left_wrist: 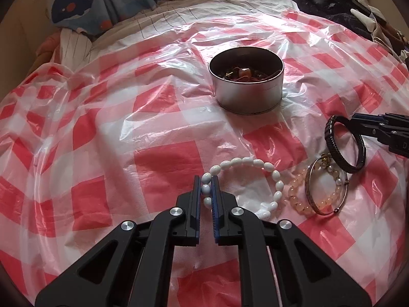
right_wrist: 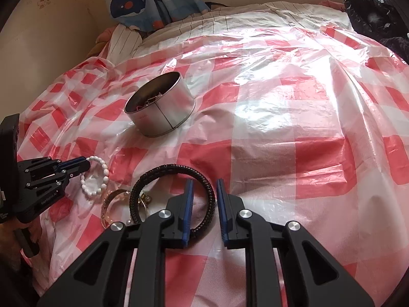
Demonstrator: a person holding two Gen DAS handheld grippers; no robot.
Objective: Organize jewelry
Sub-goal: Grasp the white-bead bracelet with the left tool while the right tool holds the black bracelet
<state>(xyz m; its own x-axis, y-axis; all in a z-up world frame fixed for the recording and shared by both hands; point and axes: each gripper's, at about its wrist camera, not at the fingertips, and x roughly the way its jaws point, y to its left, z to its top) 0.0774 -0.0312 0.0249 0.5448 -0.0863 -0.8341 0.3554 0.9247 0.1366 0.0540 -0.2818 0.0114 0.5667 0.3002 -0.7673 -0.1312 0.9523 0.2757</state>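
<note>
A round silver tin holding mixed jewelry stands on the red-and-white checked plastic sheet; it also shows in the right wrist view. My left gripper is shut on the white bead bracelet, which lies on the sheet. My right gripper is open, its jaws astride one side of the black braided bracelet, also visible in the left wrist view. A metal bangle and a pale pink bead bracelet lie beside it.
The sheet covers a bed. A whale-print curtain hangs at the back left. Dark clothing is piled at the back right. A striped sheet shows beyond the plastic.
</note>
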